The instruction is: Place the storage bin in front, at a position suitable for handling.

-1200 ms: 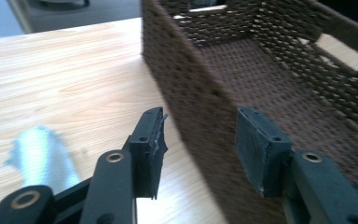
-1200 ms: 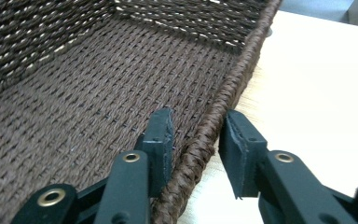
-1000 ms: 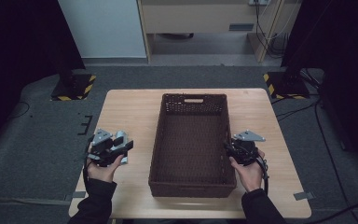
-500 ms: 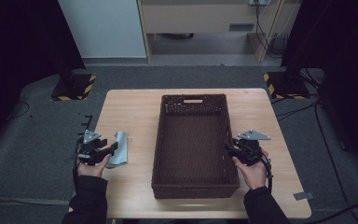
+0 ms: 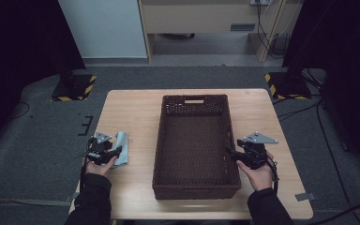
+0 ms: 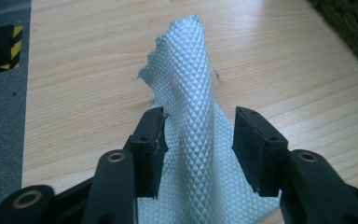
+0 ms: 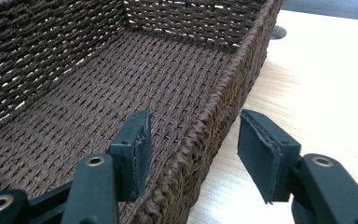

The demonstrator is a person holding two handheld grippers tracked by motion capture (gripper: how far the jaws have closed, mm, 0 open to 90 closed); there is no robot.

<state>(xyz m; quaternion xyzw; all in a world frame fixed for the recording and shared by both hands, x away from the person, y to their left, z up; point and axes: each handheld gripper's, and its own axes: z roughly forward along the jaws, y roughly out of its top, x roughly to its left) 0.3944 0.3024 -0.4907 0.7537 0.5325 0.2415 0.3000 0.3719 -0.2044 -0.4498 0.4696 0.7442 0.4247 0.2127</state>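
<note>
The left gripper has come down at 8 o'clock on the table. Its jaws have just been closing around the pale cloth, which stands bunched between them, not yet pinched. The right gripper at 4 o'clock has just been opening and now straddles the basket wall, let go. The cloth probably goes into the basket next. Farther off, striped stands sit on the floor.
</note>
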